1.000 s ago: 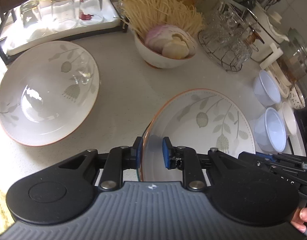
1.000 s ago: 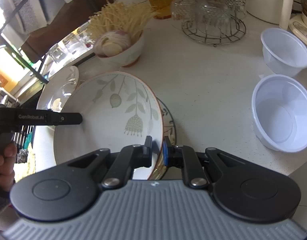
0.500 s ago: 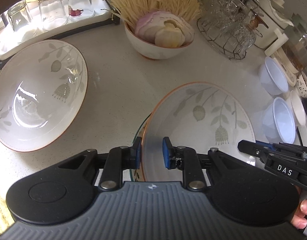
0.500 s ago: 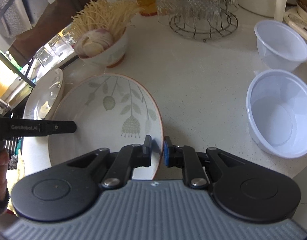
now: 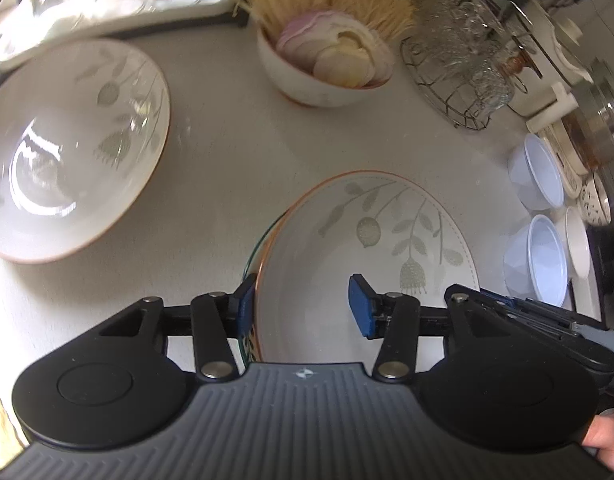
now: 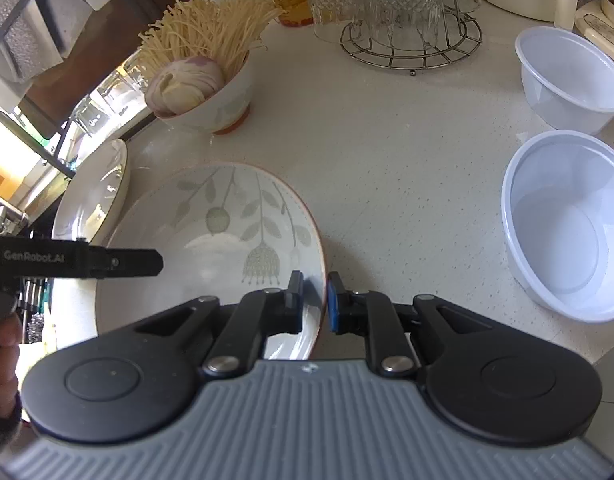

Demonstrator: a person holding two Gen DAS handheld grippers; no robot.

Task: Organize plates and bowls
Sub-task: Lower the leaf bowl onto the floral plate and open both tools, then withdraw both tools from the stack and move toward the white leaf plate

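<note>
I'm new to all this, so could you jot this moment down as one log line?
left tool: opening, leaf-pattern bowl rim between fingers | right tool: shut on bowl's other rim | bowl sits on patterned plate | second leaf bowl: on counter

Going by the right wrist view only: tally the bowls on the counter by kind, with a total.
Leaf-patterned bowls: 2
Clear plastic bowls: 2
Small bowl holding food: 1
Total: 5
</note>
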